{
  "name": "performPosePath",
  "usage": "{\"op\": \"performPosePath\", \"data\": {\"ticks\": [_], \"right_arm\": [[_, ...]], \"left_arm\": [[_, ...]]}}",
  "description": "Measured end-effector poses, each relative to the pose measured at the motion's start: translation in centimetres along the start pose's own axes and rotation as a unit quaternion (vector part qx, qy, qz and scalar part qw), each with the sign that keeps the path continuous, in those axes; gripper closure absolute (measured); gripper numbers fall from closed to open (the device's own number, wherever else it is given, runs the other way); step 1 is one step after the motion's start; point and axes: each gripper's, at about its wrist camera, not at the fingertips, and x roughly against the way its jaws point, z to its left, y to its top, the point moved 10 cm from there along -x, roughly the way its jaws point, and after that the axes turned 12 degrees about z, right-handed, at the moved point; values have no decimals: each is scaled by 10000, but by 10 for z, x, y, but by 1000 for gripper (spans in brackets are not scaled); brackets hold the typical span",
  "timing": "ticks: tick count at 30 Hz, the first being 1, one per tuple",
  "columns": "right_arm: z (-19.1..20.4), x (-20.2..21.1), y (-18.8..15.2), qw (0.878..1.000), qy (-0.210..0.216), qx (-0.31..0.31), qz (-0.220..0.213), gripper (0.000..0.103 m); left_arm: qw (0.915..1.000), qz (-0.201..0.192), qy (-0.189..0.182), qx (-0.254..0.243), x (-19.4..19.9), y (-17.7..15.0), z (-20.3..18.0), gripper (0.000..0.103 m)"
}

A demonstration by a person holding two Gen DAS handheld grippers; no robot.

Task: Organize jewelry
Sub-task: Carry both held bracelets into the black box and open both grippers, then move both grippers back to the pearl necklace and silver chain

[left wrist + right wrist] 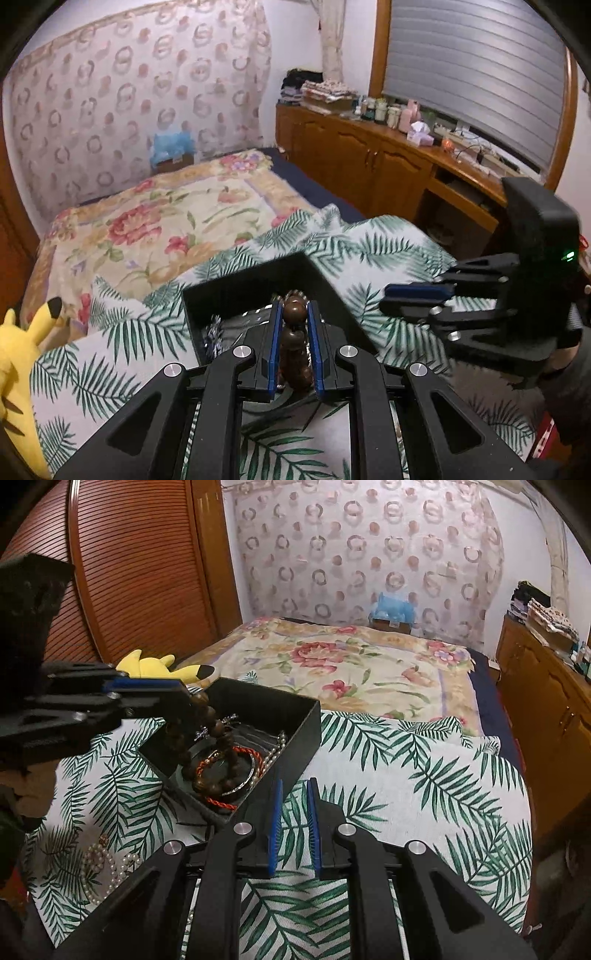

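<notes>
Wooden bead string held over the jewelry box on the bed.

Left wrist view: the left gripper (294, 314) is clenched on a brown bead bracelet (294, 334) above the black box (243, 284); the right gripper (391, 297) is alongside.
Right wrist view: the right gripper (294, 794) stands slightly parted, holding nothing, over the palm-leaf cover (388, 786); the beads (216, 731) hang into the box (295, 731); a pearl necklace (103, 867) lies outside it.

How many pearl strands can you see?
2: one pearl strand lies in the black box by its right wall; another strand lies on the leaf-print cover left of the box. More may be hidden in the box.
</notes>
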Motion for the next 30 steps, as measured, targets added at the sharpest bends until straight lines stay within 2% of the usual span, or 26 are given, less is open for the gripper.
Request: {"op": "performPosePath", "data": {"ticks": [6, 11, 17, 22, 23, 25, 30], "right_arm": [[4, 0, -5, 10000, 39, -37, 8, 88], [10, 4, -12, 10000, 36, -41, -12, 88], [17, 15, -30, 10000, -58, -38, -30, 88], [24, 20, -51, 9999, -96, -53, -30, 88], [27, 21, -55, 9999, -100, -61, -29, 88], [31, 22, -60, 9999, -106, -69, -32, 88], [46, 27, -75, 9999, -96, -75, -66, 88]], "left_arm": [[9998, 104, 116, 147, -7, -10, 11, 90], [9994, 80, 269, 186, 0, -21, 13, 72], [9989, 55, 307, 355, 15, -48, 14, 60], [9981, 7, 338, 508, 27, -75, 16, 56], [9979, 3, 355, 540, 30, -82, 16, 51], [9975, -9, 381, 595, 34, -94, 18, 48], [9967, -4, 437, 685, 43, -124, 19, 47]]}}
